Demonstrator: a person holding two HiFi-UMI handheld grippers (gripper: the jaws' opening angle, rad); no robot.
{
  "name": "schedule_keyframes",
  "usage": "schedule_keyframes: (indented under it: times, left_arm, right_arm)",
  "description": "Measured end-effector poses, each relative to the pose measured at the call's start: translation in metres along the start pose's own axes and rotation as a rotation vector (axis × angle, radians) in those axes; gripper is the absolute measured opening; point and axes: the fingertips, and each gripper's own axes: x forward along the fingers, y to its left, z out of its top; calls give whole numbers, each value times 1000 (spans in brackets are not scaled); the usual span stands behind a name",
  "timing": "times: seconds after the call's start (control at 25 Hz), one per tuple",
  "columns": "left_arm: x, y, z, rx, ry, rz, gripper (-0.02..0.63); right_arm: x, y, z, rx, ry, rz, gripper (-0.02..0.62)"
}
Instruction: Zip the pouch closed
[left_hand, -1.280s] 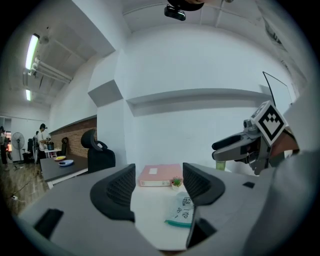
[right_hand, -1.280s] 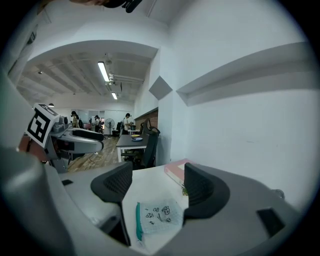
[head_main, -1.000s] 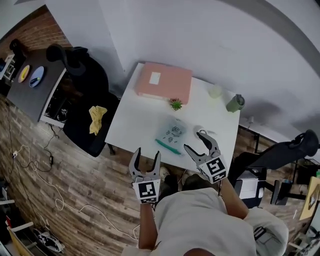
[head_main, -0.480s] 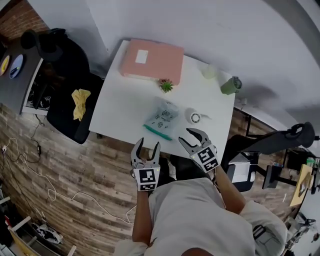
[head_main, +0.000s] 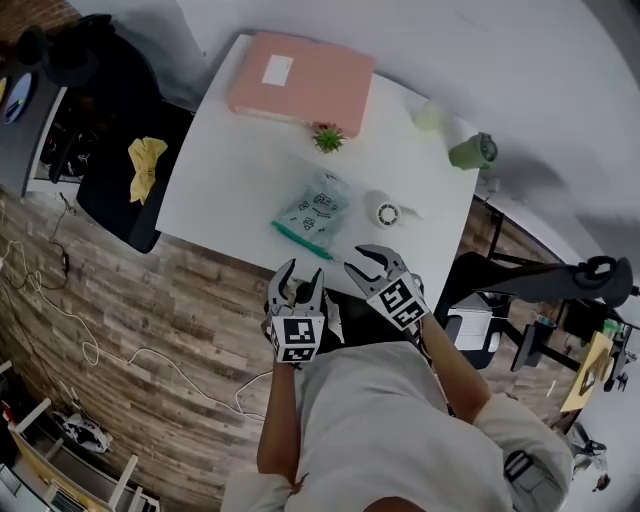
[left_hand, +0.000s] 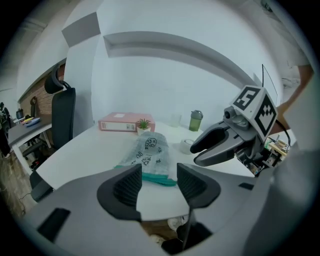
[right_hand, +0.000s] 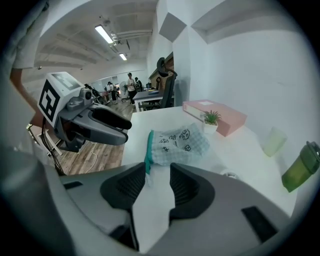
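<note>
White table (head_main: 215, 195) holds the pouch (head_main: 316, 203) flat near your edge, well placed for reach; your left gripper (head_main: 299, 281) and right gripper (head_main: 361, 261) hang just short of it, jaws just been closing but apart and empty, likely pre-narrowed to pinch the thin teal zipper edge (head_main: 302, 241) facing you.

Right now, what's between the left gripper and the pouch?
Only bare table, in the left gripper view. The left gripper has just been closing its fingers, nothing between them.

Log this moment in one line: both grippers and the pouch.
left gripper: open, just been closing, empty | right gripper: open, just been closing, empty | pouch: flat on white table, untouched, teal zip edge nearest grippers
</note>
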Motion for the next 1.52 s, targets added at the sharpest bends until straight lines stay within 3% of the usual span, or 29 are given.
schedule_keyframes:
  times: [0.44,0.88,1.08,1.52]
  left_arm:
    - [29,-27,-33,-25,91,-22,201]
    - [43,-42,-55,-22,149,-39,190]
    - [47,-47,-59,-8,162,-51,185]
    - [55,-47,-65,1,184,-52,162]
  right_arm:
    - [27,11,-26,-43,58,115,127]
    - [43,14,-43,-74,107,167,90]
    - [48,19,-44,-35,97,201,14]
    - [48,28,-34,37,56,255,6]
